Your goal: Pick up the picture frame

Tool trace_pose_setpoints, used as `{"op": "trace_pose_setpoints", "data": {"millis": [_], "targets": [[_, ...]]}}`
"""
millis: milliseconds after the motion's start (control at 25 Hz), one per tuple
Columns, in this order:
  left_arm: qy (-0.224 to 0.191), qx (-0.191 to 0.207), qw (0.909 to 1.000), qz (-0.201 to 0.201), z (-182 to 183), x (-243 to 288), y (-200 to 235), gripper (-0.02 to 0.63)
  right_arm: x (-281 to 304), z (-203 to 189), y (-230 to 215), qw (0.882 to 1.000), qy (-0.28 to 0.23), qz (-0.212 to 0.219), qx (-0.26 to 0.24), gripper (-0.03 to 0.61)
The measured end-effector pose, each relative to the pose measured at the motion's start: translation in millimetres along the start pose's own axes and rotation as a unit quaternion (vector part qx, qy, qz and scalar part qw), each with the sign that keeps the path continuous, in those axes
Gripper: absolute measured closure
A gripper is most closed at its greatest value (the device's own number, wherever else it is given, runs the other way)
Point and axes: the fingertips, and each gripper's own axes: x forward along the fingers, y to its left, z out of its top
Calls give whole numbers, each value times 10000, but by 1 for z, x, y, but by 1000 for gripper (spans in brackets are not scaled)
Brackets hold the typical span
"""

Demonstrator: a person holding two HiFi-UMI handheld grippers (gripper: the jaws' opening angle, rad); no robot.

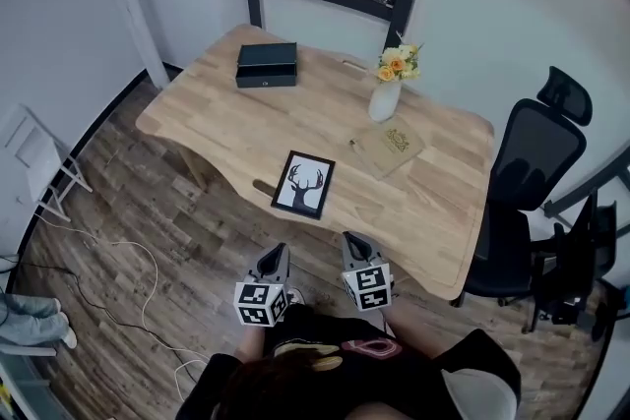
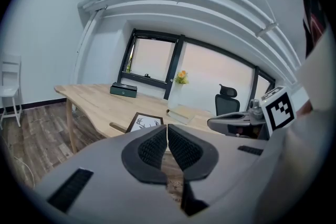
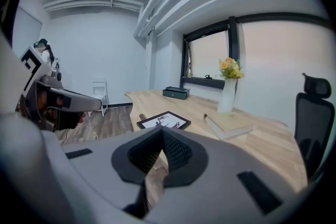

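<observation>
A black picture frame [image 1: 304, 184] with a deer-head print lies flat near the front edge of the wooden table [image 1: 236, 103]. It also shows in the left gripper view as the frame [image 2: 145, 122] and in the right gripper view as the frame [image 3: 164, 120]. My left gripper [image 1: 282, 251] hangs shut and empty over the floor, short of the table edge. My right gripper [image 1: 350, 240] is beside it, also shut and empty. Both grippers point toward the frame, and neither touches it. In their own views the left gripper [image 2: 167, 128] and right gripper [image 3: 161, 132] show pads pressed together.
On the table stand a black box [image 1: 267, 65], a white vase of yellow flowers [image 1: 387, 91] and a tan notebook [image 1: 390, 148]. A black office chair [image 1: 532, 182] is at the right, a white folding chair [image 1: 34, 162] at the left. A cable [image 1: 118, 251] lies on the wood floor.
</observation>
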Motion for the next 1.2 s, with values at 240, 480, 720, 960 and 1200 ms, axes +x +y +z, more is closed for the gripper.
{"op": "trace_pose_setpoints", "data": {"millis": [240,480,720,960,1200], "targets": [[83,51,9998,-199,13,15,32,592,26,10,14,9994,87,-163,291,569],[144,-42,9994,-297,19,28,53,592,43,16,13,9980,132,-360,499,568],[224,-64,9992,-334,26,47,64,592,58,17,3,9963,204,-449,697,568],[376,-158,9988,-257,31,71,74,592,81,24,-12,9948,189,-444,893,568],[661,-212,9973,-238,36,105,80,592,109,36,-43,9909,257,-532,1209,566]]}}
